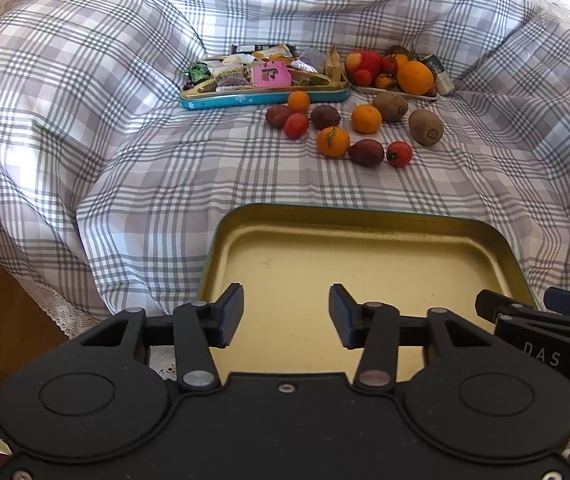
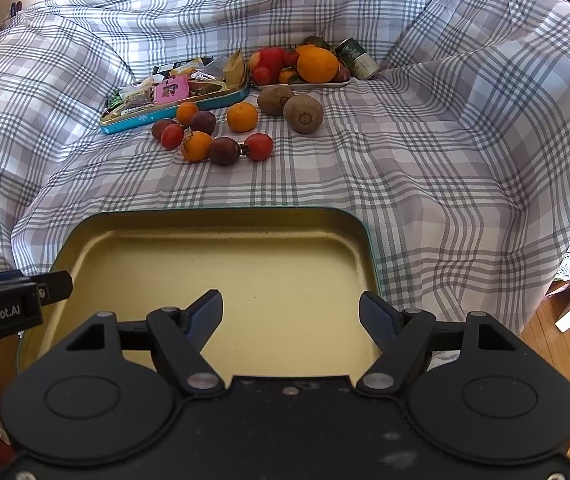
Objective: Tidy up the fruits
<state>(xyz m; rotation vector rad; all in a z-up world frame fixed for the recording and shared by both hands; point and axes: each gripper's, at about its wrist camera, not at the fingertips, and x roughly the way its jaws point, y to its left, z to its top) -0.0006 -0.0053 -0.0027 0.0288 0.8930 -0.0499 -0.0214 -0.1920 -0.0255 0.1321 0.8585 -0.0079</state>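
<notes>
Start of the sort, by my read: nothing gripped yet; left gripper (image 1: 285, 316) has jaws spread, nothing between them, hovering over the empty gold tin tray (image 1: 365, 216); right gripper (image 2: 291, 320) likewise spread and empty over the same tray, on its right half; both sit at the tray's near edge.

Loose fruit lies on the checked cloth (image 1: 125, 140) well beyond the tray's far rim: mandarins (image 1: 333, 142), small tomatoes (image 1: 399, 153), dark passion fruits (image 1: 366, 152), two kiwis (image 1: 426, 127); some touch in a cluster, kiwis off to the right of it.

Farther back, a blue tin of snacks (image 1: 261, 96) and a white plate (image 1: 397, 91) already piled with fruit.

Next move likely calls for reaching past the tray's far rim to the nearest piece, tomato or passion fruit; round fruit may roll on soft cloth, so straddle it squarely before closing.
</notes>
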